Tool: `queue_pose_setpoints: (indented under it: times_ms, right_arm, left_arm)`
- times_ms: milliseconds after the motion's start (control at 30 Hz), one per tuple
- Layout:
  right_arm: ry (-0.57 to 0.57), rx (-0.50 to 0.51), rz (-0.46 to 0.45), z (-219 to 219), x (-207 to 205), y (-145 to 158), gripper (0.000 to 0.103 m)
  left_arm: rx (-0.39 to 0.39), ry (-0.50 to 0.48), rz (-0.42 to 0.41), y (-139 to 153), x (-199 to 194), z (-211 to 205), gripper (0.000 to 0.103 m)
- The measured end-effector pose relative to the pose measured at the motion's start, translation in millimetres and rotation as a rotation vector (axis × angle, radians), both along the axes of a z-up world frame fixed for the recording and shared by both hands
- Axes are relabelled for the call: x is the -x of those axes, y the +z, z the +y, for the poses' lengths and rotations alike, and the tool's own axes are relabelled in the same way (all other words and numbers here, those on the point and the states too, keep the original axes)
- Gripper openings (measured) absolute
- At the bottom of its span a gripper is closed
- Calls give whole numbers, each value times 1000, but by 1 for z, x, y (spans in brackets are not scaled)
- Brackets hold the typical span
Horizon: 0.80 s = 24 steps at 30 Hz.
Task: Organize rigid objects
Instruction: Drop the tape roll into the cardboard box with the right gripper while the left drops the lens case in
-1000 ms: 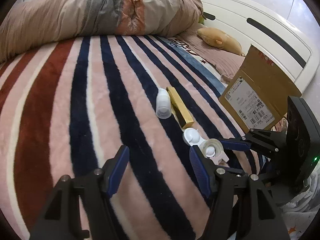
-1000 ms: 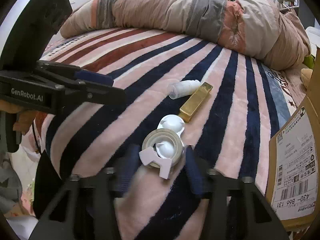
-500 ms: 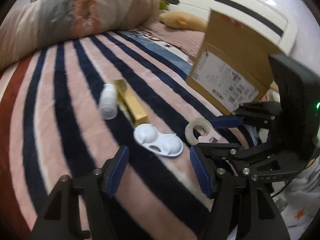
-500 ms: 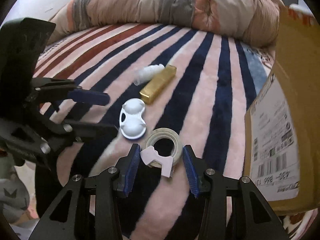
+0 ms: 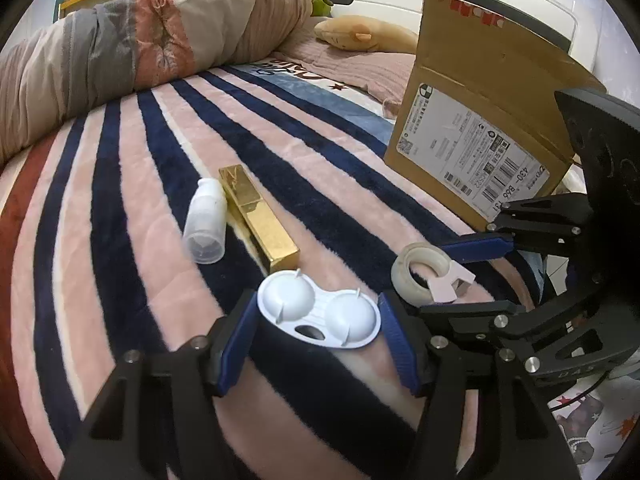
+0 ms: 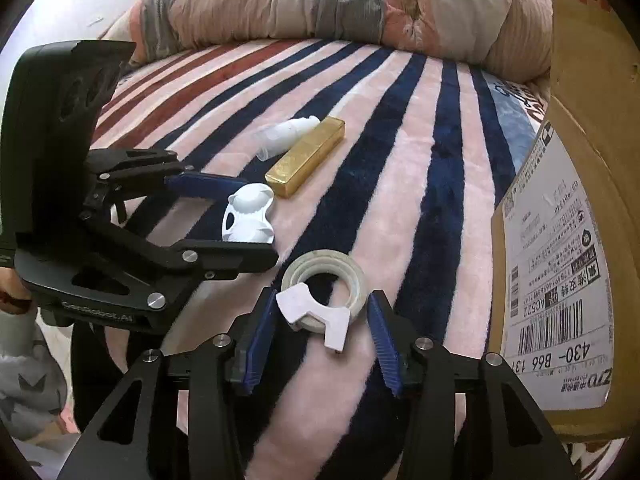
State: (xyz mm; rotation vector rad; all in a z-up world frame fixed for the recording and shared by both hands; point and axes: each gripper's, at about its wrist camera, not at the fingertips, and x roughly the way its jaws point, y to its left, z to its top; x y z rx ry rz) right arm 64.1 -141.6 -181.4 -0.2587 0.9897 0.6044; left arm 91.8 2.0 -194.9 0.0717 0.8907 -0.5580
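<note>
Jaws of left gripper [image 5: 318, 330] pinch the white lens case [image 5: 318, 316]; right gripper [image 6: 320, 332] jaws spread around the tape roll [image 6: 325, 280] on the bed [image 6: 400, 184].

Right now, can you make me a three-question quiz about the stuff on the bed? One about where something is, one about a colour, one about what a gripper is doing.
1. Where is the bottle?
A. Lying beside the gold box
B. Inside the cardboard box
C. On top of the tape

2. What colour is the lens case?
A. Gold
B. White
C. Blue

3. What is the right gripper doing?
A. Holding the bottle up
B. Shut, with nothing in it
C. Open, one finger each side of the tape

Answers:
1. A, the bottle lies on its side against the gold box on the blanket.
2. B, both domes of the case are white, between the fingers of the left gripper.
3. C, a gap shows between each blue pad and the tape.
</note>
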Motion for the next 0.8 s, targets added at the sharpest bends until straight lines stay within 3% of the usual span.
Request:
queue_pose_setpoints:
  times_ms: [200,367,633,800]
  right_arm:
    - [-19,-2,-30,4,-1,0,38]
    - [4,-31,-70,10,4,19,38]
    - [91,-145,-199,8,25,91,38]
    - [102,-179,-316,-16,33,141,38]
  left_arm:
    - [28,29,-10,13,8,11,58]
    - [31,59,-62,41,24,23,58]
    - [31,91,-204,122,59,26,58]
    - [44,77,-283,172,68,8,58]
